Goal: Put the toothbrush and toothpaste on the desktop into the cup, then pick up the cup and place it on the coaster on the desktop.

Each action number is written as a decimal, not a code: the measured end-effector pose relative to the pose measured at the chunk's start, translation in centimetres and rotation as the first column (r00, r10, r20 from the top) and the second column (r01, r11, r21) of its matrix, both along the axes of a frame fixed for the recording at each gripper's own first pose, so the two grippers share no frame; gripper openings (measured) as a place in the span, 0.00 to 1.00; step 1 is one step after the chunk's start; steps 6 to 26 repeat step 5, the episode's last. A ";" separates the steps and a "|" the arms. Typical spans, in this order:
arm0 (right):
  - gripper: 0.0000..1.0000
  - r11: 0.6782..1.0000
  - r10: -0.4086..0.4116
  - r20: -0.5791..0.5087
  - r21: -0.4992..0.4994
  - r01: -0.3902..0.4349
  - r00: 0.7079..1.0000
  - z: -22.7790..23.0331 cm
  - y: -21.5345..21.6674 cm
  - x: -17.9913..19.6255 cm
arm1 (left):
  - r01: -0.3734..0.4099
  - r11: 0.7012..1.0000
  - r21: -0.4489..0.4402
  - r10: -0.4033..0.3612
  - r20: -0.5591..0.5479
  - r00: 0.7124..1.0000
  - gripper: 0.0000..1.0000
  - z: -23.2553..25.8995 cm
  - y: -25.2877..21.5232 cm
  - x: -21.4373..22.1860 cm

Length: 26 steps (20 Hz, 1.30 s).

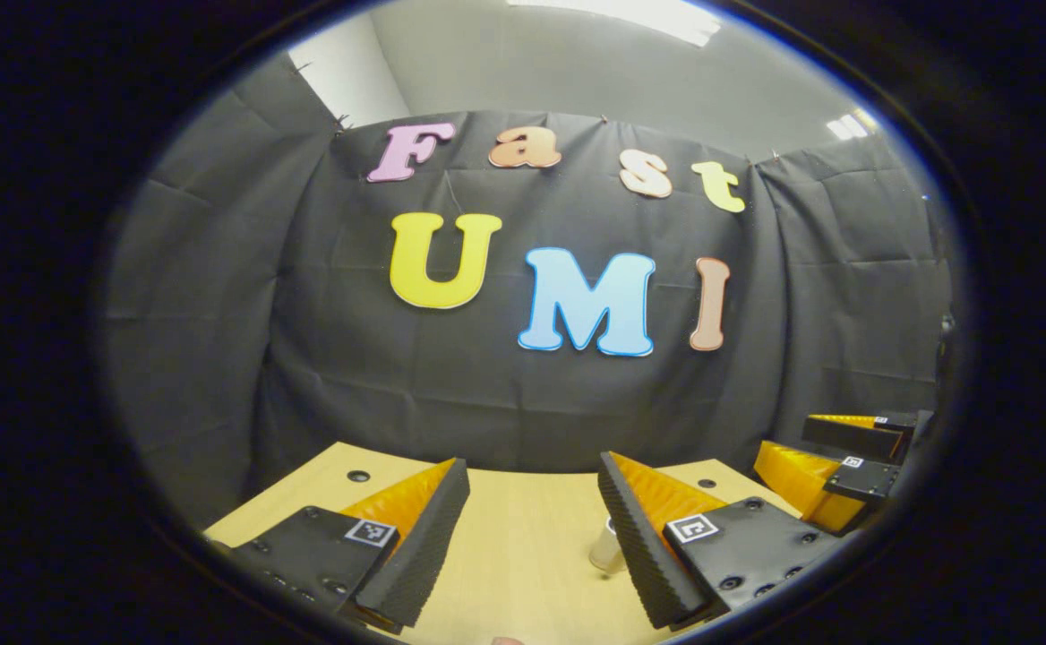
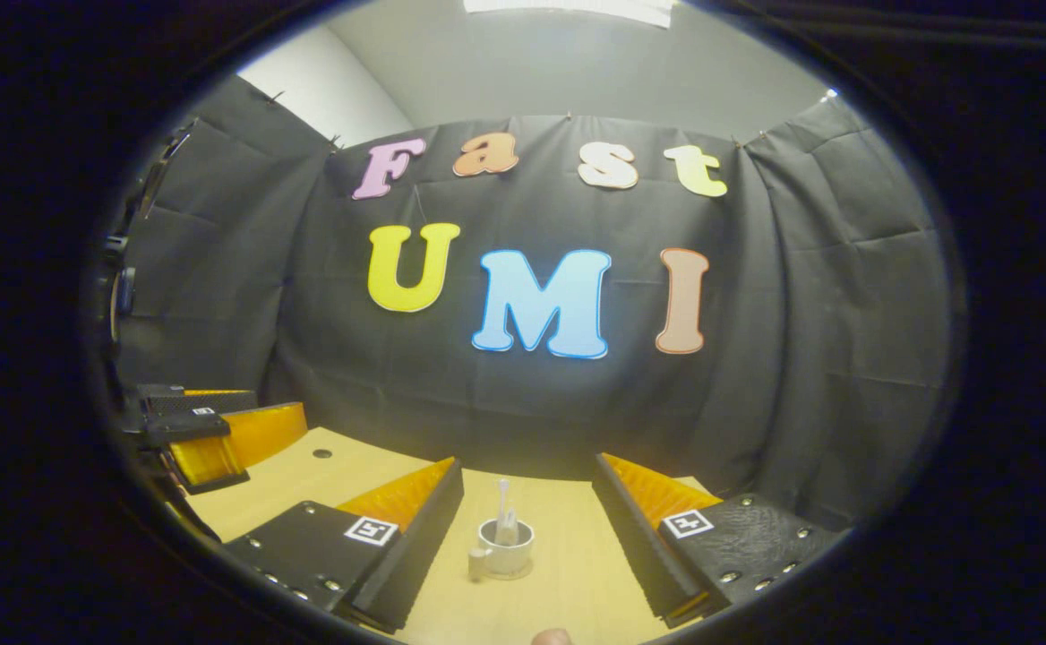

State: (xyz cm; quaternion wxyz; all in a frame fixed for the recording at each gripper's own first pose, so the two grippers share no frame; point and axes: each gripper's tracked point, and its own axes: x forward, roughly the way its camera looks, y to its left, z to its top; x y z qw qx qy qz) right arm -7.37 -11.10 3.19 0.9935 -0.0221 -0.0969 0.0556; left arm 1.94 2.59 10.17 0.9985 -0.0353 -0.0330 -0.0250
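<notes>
Both grippers hang wide open and empty above the table [image 2: 568,546]. Between the right gripper [image 2: 527,537] fingers, the cup [image 2: 505,554] stands mid-table, a slim upright item, seemingly the toothbrush [image 2: 502,511], already inside. The left gripper [image 1: 532,537] faces the far edge. A careless grab could tip the loaded cup.
</notes>
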 end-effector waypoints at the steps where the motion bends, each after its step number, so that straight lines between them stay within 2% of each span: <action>1: 0.92 1.000 -0.005 0.005 0.001 0.005 1.000 0.2 0.1 -0.2 | -0.001 1.000 0.009 0.000 0.005 1.000 0.93 0.3 0.4 -0.1; 5: 0.92 1.000 -0.002 0.000 0.004 0.002 1.000 -0.1 0.6 -0.2 | 0.001 0.999 0.038 -0.002 0.025 1.000 0.93 1.3 0.9 0.3; 26: 0.92 1.000 -0.002 0.000 0.004 0.002 1.000 -0.1 0.6 -0.2 | 0.001 0.999 0.038 -0.002 0.025 1.000 0.93 1.3 0.9 0.3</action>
